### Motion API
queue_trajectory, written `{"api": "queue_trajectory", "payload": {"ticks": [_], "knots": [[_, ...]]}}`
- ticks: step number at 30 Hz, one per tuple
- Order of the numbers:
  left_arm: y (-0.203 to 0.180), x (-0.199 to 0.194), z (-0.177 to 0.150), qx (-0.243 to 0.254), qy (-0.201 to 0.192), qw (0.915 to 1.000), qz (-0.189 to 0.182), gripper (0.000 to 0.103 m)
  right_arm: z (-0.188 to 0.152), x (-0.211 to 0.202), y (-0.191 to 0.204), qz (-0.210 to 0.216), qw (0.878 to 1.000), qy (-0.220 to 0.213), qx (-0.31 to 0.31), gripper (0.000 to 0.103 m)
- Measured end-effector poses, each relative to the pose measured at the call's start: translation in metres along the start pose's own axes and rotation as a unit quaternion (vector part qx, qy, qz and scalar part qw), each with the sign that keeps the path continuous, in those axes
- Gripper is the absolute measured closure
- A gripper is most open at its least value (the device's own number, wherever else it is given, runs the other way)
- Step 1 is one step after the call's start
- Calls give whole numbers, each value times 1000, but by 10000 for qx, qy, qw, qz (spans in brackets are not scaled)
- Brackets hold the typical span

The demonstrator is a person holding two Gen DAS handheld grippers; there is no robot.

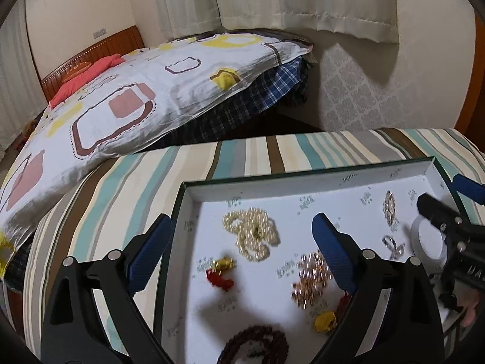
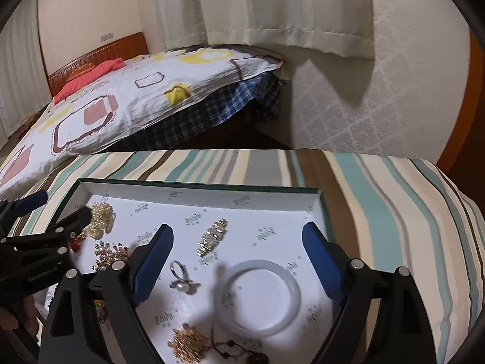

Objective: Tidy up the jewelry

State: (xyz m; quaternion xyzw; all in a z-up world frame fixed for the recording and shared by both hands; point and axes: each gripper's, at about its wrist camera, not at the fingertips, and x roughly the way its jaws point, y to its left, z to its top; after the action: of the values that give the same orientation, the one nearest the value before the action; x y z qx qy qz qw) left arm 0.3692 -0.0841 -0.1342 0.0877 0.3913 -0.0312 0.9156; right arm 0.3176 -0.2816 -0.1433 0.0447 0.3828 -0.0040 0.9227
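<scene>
The left gripper (image 1: 242, 248) has its two blue fingers (image 1: 151, 251) spread wide apart, and they hold nothing. One finger hangs over the edge of the tray (image 1: 303, 177) and the other is above the inside of it. Between them lies a heap of pearl beads (image 1: 251, 233) and a small red and gold charm (image 1: 219, 271). A pile of pink-gold beads (image 1: 310, 279) lies right by the inner finger, which hides part of it. A yellow charm (image 1: 326, 321) sits lower down, partly behind the black arm. A dark bead bracelet (image 1: 257, 345) is cut off at the bottom edge.

The right gripper (image 2: 238, 261) also has its fingers (image 2: 322, 261) wide apart and empty. Under them, inside the tray, lie a shiny silver hair clip (image 2: 212, 238), a ring with a pearl (image 2: 182, 279) and a pale round bangle (image 2: 257, 298). A gold bead clump (image 2: 188, 345) and a dark cord (image 2: 239, 352) run off the bottom, so it is hard to say what they are. The pictures are a bit blurry, so small bits are hard to make out.

The tray rests on a striped cloth (image 2: 394, 200). Behind it is a bed (image 2: 121, 100) with a patterned cover, and curtains (image 2: 272, 6) hang on the wall.
</scene>
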Motion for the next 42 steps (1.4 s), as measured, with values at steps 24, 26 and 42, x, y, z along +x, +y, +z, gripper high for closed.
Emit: {"api": "queue_trajectory", "payload": {"ticks": [24, 26, 42], "knots": [[22, -190, -77, -600, -764, 9953, -40, 4, -67, -154, 22, 26, 9981, -614, -44, 18], [23, -205, -84, -640, -818, 9946, -44, 4, -70, -166, 24, 48, 9978, -656, -55, 18], [34, -301, -120, -832, -1337, 9875, 73, 4, -90, -253, 41, 152, 9909, -1310, -257, 18]]}}
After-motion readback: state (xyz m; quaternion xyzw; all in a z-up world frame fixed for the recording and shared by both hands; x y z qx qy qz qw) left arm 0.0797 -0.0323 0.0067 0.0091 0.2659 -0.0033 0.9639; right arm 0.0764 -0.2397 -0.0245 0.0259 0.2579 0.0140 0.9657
